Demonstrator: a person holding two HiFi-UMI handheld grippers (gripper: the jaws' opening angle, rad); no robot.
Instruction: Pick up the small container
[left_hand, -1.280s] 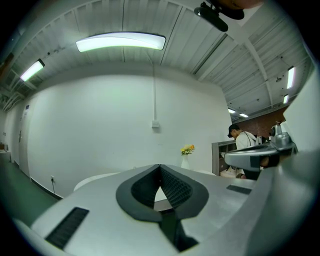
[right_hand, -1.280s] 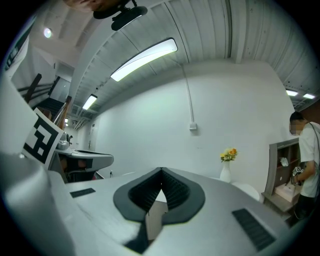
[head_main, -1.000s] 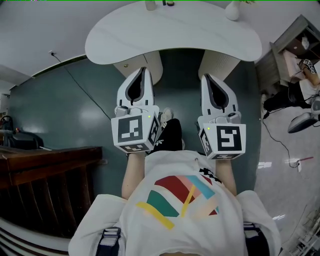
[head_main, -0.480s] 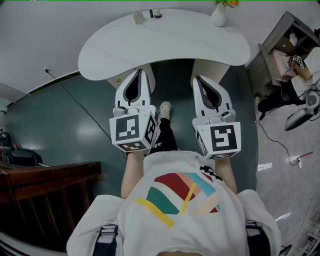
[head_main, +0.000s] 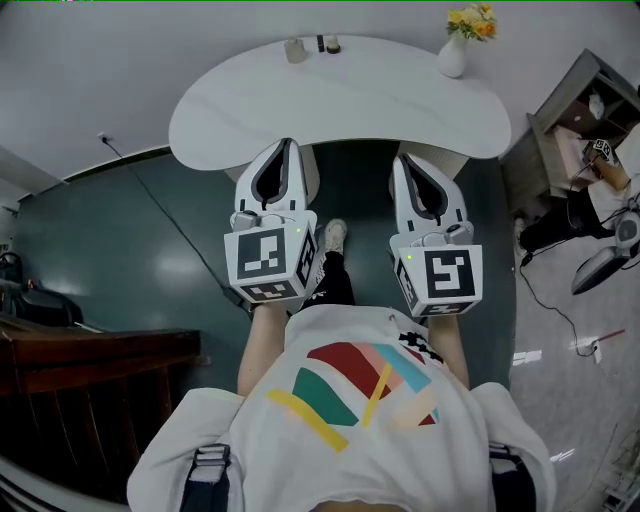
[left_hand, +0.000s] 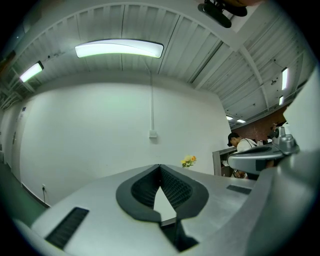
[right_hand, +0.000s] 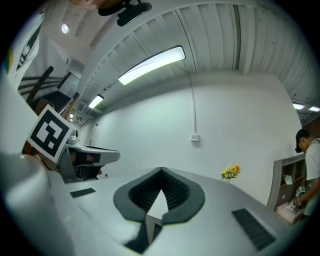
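Small container (head_main: 294, 50): one, beside two dark items (head_main: 333, 46), one vase (head_main: 452, 57).

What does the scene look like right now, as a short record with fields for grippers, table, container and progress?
left gripper: shut, empty
right gripper: shut, empty
table: white, ahead of both grippers
container: small, pale, at the table's far edge, untouched
vase: holds flowers, at the table's far right
progress: container not yet picked up
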